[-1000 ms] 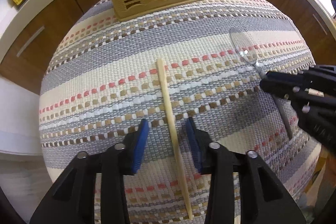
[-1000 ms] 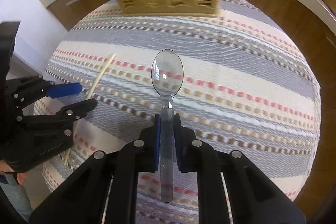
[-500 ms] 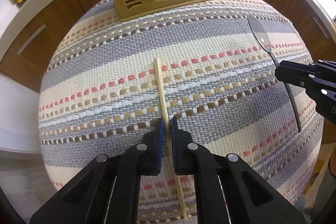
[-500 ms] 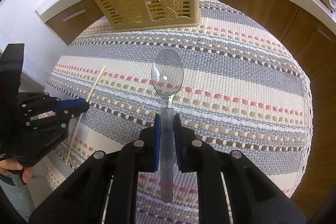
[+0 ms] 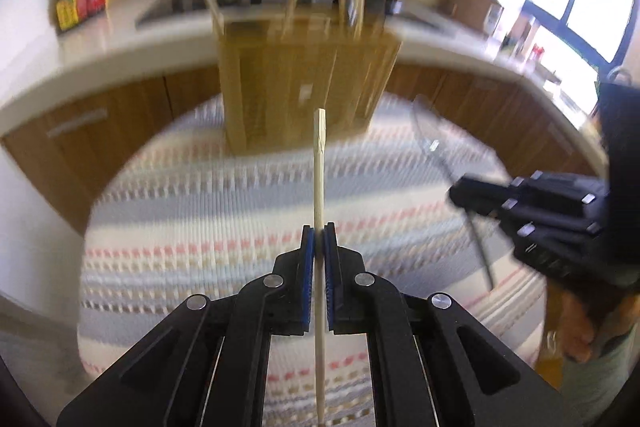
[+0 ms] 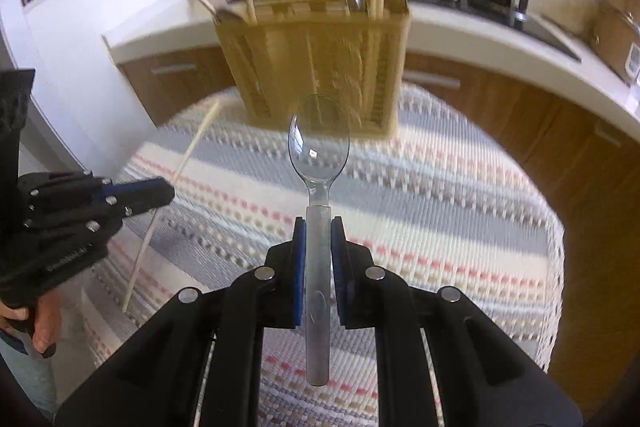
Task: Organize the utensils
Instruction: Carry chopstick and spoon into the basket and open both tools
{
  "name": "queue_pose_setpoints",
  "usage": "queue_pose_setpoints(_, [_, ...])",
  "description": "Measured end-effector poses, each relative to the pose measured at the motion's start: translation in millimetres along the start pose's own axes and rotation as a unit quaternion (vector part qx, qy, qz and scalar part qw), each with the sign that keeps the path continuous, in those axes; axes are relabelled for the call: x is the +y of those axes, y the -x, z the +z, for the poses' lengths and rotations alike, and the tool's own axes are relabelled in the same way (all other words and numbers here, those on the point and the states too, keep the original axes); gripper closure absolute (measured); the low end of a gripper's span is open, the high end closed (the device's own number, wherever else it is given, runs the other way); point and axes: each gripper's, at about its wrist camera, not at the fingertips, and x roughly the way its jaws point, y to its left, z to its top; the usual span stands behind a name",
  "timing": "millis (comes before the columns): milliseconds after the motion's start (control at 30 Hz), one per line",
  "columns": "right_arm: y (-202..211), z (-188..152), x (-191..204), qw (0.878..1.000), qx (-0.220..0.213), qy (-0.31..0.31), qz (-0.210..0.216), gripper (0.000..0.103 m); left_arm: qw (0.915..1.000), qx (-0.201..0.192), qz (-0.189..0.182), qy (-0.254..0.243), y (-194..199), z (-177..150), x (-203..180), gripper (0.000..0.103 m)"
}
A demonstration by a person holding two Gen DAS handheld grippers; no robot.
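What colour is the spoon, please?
Clear, see-through plastic spoon; best seen in the right wrist view.

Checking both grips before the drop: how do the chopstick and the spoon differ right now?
The chopstick is thin, opaque pale wood; the spoon is clear plastic with a broad bowl. The left gripper pinches the chopstick almost fully shut; the right gripper stays wider around the spoon's flat handle. Both are held off the mat, pointing toward the basket.

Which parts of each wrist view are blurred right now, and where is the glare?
Left wrist view: chopstick and left claw sharp; basket and mat smeared; window blown out. Right wrist view: spoon crisp with a small glint; basket blurred.
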Motion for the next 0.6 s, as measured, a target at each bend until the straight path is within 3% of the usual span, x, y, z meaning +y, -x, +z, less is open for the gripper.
queue_pose_setpoints(267, [34.0, 33.9, -5.0, 0.997, -0.073, -0.006, 0.04, 0.093, 0.9903, -0.135, -0.033, 0.012, 55.0, 45.6, -12.3, 0.1])
queue_pose_setpoints(600, [51.6, 99.4, -13.5, 0.986, -0.153, -0.002, 0.06, 0.093, 0.9629, -0.264, -0.054, 0.014, 70.4, 107.6, -14.3, 0.1])
